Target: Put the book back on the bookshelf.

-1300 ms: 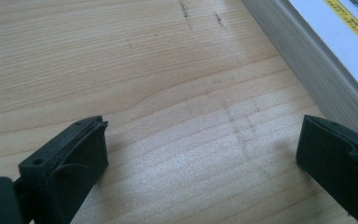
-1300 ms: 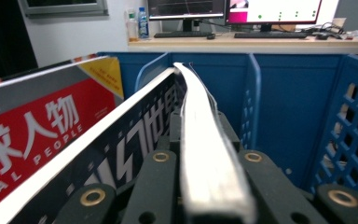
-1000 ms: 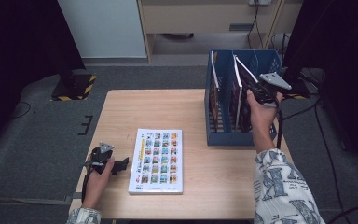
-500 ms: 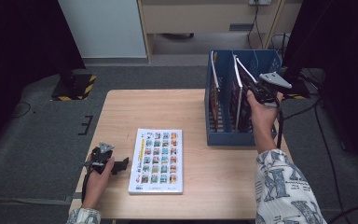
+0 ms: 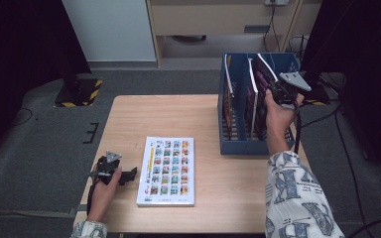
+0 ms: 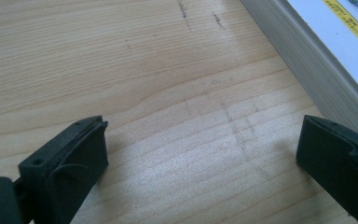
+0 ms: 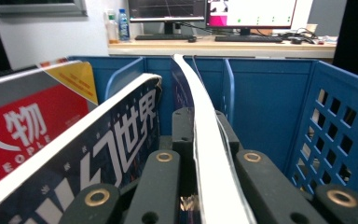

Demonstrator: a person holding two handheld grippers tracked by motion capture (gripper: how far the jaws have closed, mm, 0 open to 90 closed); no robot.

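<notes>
There, right gripper (image 5: 276, 93) on magazine (image 7: 205, 140).

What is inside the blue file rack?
The blue file rack holds upright magazines; the right claw pinches another magazine over it. Their lower parts and the rack floor are hidden.

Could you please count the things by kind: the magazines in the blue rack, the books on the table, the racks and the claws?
Magazines in the rack: 3, namely the red magazine, the dark magazine and the thin magazine clamped by the right claw
Books lying flat on the table: 1, the book
Blue racks: 1, the rack
Claws: 2, including the left claw
Total: 7
</notes>
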